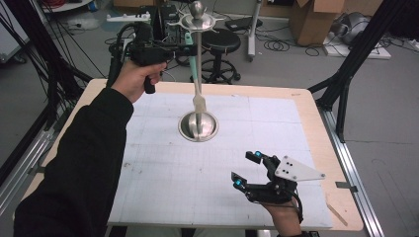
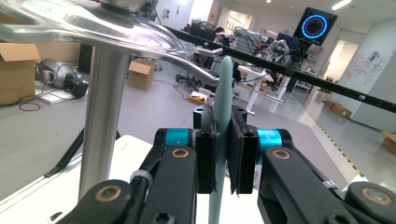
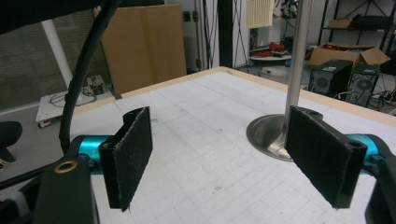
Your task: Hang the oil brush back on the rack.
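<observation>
Mint-green utensil (image 2: 223, 93), long and slim, clamped upright between the pads of the left hand-held gripper (image 2: 223, 156); jaws nearly together, pressing on it from both sides. In the high view the utensil (image 1: 189, 44) hangs just beside the pole of a metal stand (image 1: 198, 74), high above the bench, near the stand's top ring of curved arms. Which end is up cannot be told.

A fork (image 1: 198, 101) hangs against the pole lower down, tines toward the base. The stand's round base (image 1: 207, 129) sits on the white gridded mat (image 1: 168, 177), toward the far middle of the bench (image 1: 316, 113).

Left hand-held gripper (image 1: 185, 49) held level at hook height; the person's hand (image 1: 136, 79) and black sleeve come up from the lower left.

Right hand-held gripper (image 1: 245, 169) hovers low over the near right part of the mat, well apart from the stand. Jaws wide, nothing between them; its own view shows both pads (image 3: 133, 154) spread, with the stand's base (image 3: 266, 133) beyond.

Floor behind the bench: a black stool (image 1: 221, 44), cardboard boxes (image 1: 316, 17), loose cables.
</observation>
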Tool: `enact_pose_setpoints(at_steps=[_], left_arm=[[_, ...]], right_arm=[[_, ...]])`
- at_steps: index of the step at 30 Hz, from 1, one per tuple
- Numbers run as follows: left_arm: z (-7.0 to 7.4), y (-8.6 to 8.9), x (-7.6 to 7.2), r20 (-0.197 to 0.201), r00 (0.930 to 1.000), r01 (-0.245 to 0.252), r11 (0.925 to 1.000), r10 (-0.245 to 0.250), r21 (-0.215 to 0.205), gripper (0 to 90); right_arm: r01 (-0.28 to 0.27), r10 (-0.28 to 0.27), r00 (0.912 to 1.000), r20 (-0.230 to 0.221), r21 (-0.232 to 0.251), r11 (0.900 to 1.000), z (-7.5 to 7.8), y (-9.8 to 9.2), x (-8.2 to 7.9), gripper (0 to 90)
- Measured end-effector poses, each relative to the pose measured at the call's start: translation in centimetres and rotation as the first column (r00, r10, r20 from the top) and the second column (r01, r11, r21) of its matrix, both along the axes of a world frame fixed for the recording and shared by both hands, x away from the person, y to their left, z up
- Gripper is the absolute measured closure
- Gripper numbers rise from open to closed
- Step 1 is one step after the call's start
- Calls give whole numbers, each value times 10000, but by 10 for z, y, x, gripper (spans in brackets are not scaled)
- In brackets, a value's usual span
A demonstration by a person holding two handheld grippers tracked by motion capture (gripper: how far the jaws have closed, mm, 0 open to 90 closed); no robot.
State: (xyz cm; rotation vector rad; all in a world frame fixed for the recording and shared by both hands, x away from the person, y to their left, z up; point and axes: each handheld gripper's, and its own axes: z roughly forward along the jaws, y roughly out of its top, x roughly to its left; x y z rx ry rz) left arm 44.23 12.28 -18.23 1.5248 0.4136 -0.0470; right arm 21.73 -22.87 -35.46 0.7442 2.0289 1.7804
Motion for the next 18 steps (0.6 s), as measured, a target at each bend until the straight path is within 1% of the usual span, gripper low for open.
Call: enact_pose_setpoints(at_steps=[1,6,11,13,18], left_arm=[[0,1,0,12,9999,110,9999,-110,-124,826],[1,5,2,-97,9999,84,9997,-86,-244,827],[0,5,4,-164,9998,131,9998,-133,-132,827],[-1,2,3,-154,9996,227,9997,-228,-73,827],[-1,-3,3,-144,9995,265,9996,-266,-68,827]], right_arm=[[-8,8,10000,10,29,10000,0,0,0,222],[-21,21,10000,20,27,10000,0,0,0,222],[-48,48,10000,-20,10,10000,0,0,0,222],[-47,47,10000,-8,9,10000,0,1,0,222],[-51,51,10000,-14,38,10000,0,0,0,222]])
